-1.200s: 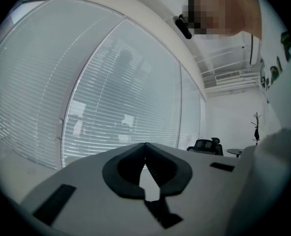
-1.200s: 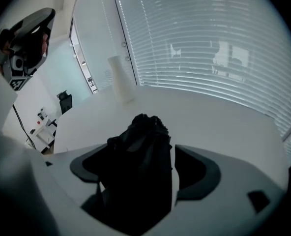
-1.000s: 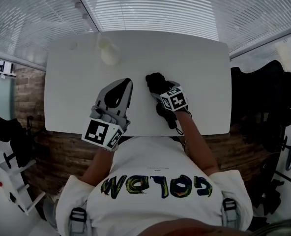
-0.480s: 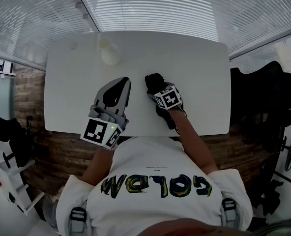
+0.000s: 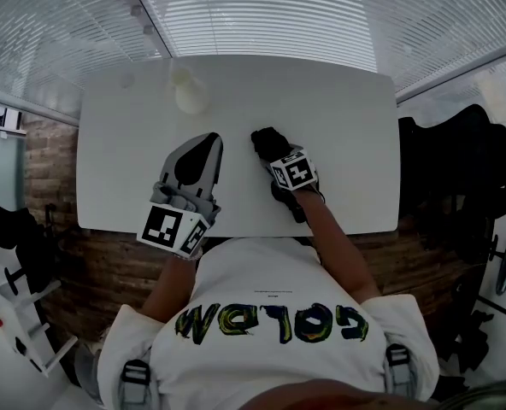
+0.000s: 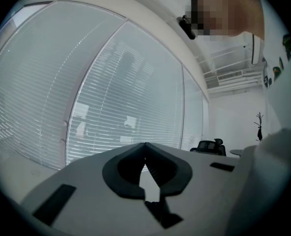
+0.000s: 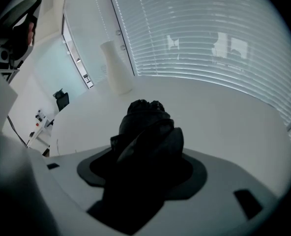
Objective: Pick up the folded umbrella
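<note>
The folded umbrella is black and lies on the white table, its bunched end pointing away from me. My right gripper tilts down over it. In the right gripper view the umbrella fills the gap of the right gripper. The jaws have just been closing with the umbrella between them, and they now press on its sides. My left gripper hovers level to the left of the umbrella, apart from it. In its own view the left gripper has its tips together and holds nothing.
A white vase stands at the table's far left, also seen as a white vase in the right gripper view. Window blinds run behind the table. A black office chair stands off the right end. The table's near edge is at my body.
My right gripper has edged slightly left and settled over the umbrella. The left gripper has barely shifted. The umbrella lies where it was.
</note>
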A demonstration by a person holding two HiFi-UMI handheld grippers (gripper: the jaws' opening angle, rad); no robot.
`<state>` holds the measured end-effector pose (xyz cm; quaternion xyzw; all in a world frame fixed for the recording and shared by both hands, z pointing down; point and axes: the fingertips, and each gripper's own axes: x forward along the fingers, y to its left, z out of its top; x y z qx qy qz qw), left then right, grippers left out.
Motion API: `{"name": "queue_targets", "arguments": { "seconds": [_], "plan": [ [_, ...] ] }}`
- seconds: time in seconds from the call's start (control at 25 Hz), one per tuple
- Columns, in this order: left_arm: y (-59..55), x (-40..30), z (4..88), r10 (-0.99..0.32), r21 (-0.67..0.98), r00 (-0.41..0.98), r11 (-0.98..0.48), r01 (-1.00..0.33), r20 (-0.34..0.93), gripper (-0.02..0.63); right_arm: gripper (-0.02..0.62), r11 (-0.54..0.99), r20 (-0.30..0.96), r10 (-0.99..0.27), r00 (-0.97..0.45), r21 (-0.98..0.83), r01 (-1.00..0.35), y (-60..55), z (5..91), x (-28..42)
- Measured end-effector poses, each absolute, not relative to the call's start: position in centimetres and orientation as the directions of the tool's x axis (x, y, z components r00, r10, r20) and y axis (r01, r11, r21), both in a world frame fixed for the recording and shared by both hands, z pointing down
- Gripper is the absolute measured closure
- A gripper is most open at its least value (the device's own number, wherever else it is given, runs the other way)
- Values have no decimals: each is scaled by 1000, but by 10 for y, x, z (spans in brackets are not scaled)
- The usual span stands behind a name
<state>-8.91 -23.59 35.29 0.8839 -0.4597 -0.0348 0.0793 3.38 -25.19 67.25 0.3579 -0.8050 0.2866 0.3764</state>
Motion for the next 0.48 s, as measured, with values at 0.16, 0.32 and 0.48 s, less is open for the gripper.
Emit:
{"name": "queue_targets", "arguments": {
  "seconds": [0.16, 0.32, 0.48],
  "plan": [
    [-233, -87, 351, -814, 169, 581, -571, -803, 11, 595, 330, 580, 797, -380, -470, -191, -792, -251, 662, 35],
    [-232, -88, 351, -814, 168, 581, -571, -803, 12, 595, 344, 583, 767, -416, -489, -189, -791, -254, 642, 34],
    [-232, -90, 353, -814, 169, 580, -570, -804, 16, 595, 348, 587, 727, -457, -513, -187, -788, -259, 621, 33]
  ]
}}
